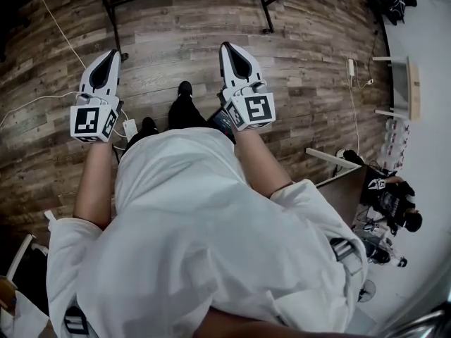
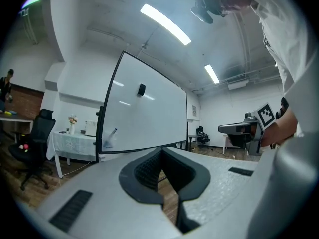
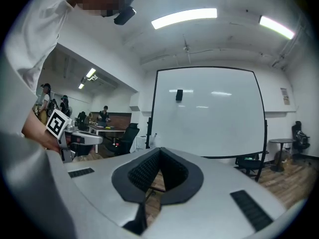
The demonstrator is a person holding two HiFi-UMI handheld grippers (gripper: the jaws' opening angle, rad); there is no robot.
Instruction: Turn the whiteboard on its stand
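no text or number can be read.

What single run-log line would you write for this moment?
left tongs: shut, empty | right tongs: shut, empty | whiteboard: upright on its stand, ahead of both tongs, untouched

1. Wood-plank floor (image 1: 211, 41) under me, grey-brown, boards running crosswise.
2. White walls (image 2: 79, 78) all round; a brick-red panel (image 2: 20, 101) far off on my left.
3. Ceiling strip lights (image 2: 165, 24) lit.
4. Black office chair (image 2: 35, 143) near a white-clothed table (image 2: 75, 146).
5. Small round table (image 3: 279, 142) to my right.
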